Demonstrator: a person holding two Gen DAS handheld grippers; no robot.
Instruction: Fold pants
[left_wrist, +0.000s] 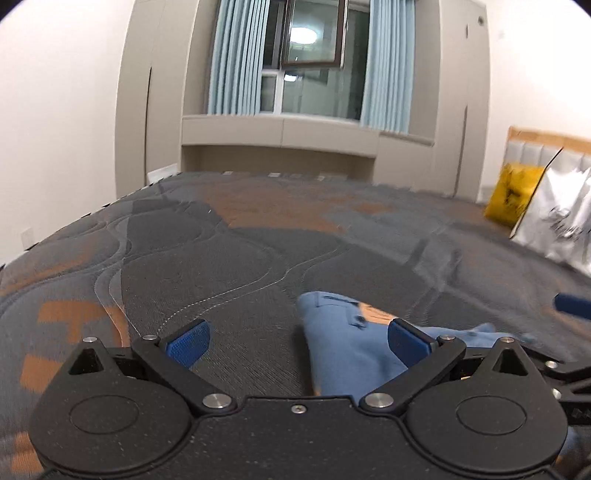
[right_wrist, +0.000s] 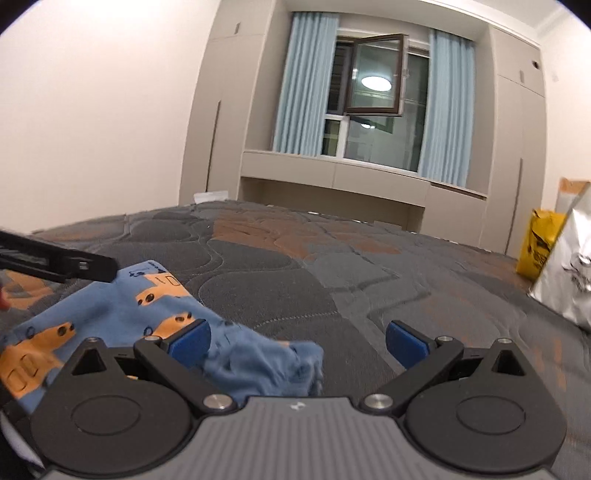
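Small blue pants (right_wrist: 155, 314) with orange car prints lie bunched on the quilted bed. In the left wrist view the pants (left_wrist: 347, 354) show mostly plain blue, low and right of centre. My left gripper (left_wrist: 298, 343) is open wide above them, its right pad over the cloth without pinching it. My right gripper (right_wrist: 298, 343) is open too, with a crumpled end of the pants between and under its left pad, not clamped. The left gripper's black body (right_wrist: 59, 260) juts in at the left edge of the right wrist view.
The grey and orange quilted mattress (left_wrist: 221, 251) stretches ahead to a window wall with blue curtains (right_wrist: 306, 85). A yellow bag (left_wrist: 511, 194) and a silver bag (left_wrist: 557, 214) stand at the right by the headboard.
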